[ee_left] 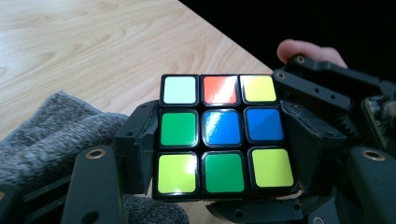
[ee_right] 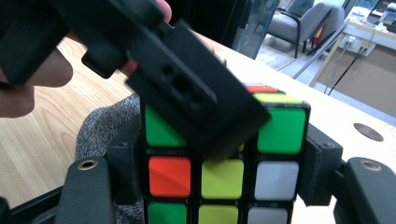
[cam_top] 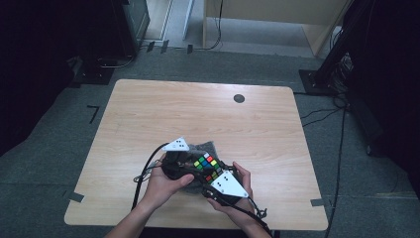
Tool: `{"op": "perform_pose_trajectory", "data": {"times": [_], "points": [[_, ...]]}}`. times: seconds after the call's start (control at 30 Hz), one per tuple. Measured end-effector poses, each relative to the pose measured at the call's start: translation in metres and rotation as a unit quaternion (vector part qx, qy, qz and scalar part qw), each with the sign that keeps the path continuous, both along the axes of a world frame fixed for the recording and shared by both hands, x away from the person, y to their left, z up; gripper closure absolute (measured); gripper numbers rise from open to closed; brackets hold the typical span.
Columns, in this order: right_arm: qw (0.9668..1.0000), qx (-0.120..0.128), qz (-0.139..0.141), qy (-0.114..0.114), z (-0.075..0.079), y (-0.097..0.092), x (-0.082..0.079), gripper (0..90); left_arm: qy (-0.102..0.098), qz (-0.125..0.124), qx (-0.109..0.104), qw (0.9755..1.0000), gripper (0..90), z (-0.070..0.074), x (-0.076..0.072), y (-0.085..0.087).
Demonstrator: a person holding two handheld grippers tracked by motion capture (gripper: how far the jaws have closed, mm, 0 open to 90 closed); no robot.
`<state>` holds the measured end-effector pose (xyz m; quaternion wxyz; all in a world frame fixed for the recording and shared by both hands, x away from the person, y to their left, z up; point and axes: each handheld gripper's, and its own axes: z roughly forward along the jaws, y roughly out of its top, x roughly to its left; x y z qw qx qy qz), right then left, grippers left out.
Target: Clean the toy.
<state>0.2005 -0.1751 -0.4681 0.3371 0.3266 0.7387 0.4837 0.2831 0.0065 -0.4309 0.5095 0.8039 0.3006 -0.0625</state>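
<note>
A scrambled Rubik's cube [cam_top: 208, 165] is held just above a grey knitted cloth [cam_top: 210, 147] near the front of the wooden table [cam_top: 198, 109]. My left gripper [cam_top: 199, 165] comes in from the left and my right gripper [cam_top: 214, 174] from the front right. In the left gripper view the cube [ee_left: 223, 128] sits between the left gripper's [ee_left: 217, 144] black pads, which press on its two sides. The right gripper's [ee_right: 223, 179] pads likewise clamp the cube [ee_right: 280, 130], and a jaw of the left gripper [ee_right: 187, 88] crosses its face.
The cloth [ee_left: 51, 135] lies under and beside the cube. A round dark grommet [cam_top: 239, 98] sits at the table's far right. Cables trail from both grippers over the front edge. Stands and a wooden cabinet [cam_top: 277, 15] are on the floor beyond the table.
</note>
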Motion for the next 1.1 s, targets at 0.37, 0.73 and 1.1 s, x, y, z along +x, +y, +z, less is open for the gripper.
{"op": "perform_pose_trajectory", "data": {"times": [0.37, 0.73, 1.1], "points": [[0.9996, -0.007, 0.015, -0.023, -0.003, -0.002, -0.002, 32.7, 0.051, 0.001, -0.051, 0.9974, 34.4, -0.001, 0.012, 0.015], [0.9979, -0.043, 0.020, -0.044, -0.003, 0.001, -0.005, 34.3, 0.065, -0.014, -0.015, 0.9977, 32.1, -0.001, 0.013, 0.013], [0.9899, -0.102, 0.036, -0.092, -0.005, 0.007, -0.011, 33.8, 0.057, -0.042, 0.010, 0.9974, 32.9, -0.003, 0.010, 0.010]]}}
